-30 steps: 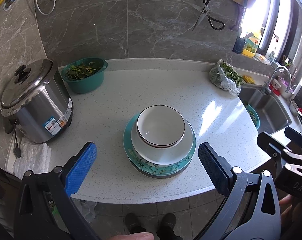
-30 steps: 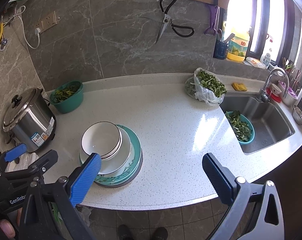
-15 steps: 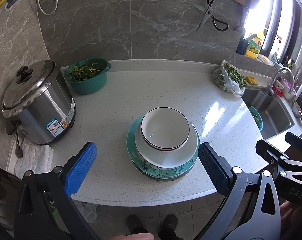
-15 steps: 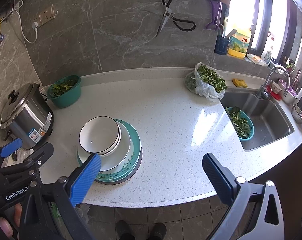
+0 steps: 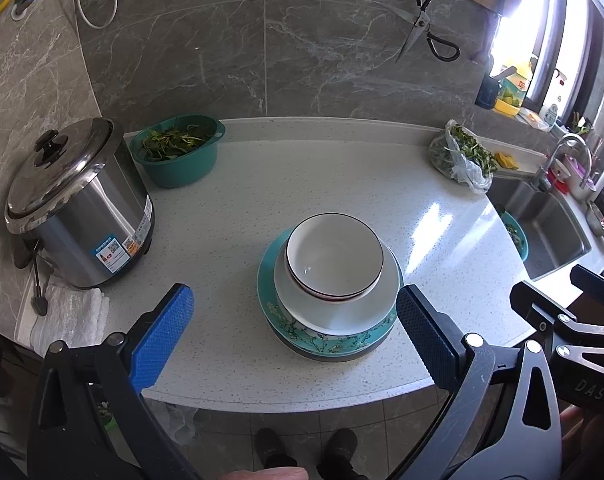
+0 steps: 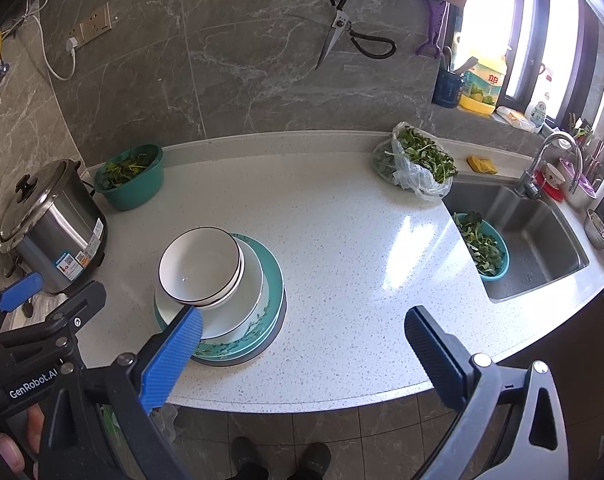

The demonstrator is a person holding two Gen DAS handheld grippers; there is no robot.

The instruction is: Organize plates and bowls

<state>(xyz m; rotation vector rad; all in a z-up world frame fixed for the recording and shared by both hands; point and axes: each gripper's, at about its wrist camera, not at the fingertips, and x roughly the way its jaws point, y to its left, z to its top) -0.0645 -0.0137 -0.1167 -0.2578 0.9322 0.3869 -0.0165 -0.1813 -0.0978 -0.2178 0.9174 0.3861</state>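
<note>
We held both tongs wide apart and empty, short of the bench (image 5: 261, 200). The left tongs (image 5: 293, 332) framed the stack from the near side without touching it. The right tongs (image 6: 302, 344) hung beside it. Bowls (image 5: 334, 258) sat nested on plates (image 5: 330, 340) near the bench's front edge.

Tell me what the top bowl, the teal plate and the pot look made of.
Top bowl: likely glazed ceramic; glossy white with a glint and thin dark rim line. Teal plate: probably glazed ceramic too, with a printed blossom pattern. Pot: brushed stainless steel; mirror-like lid, black knob.
</note>
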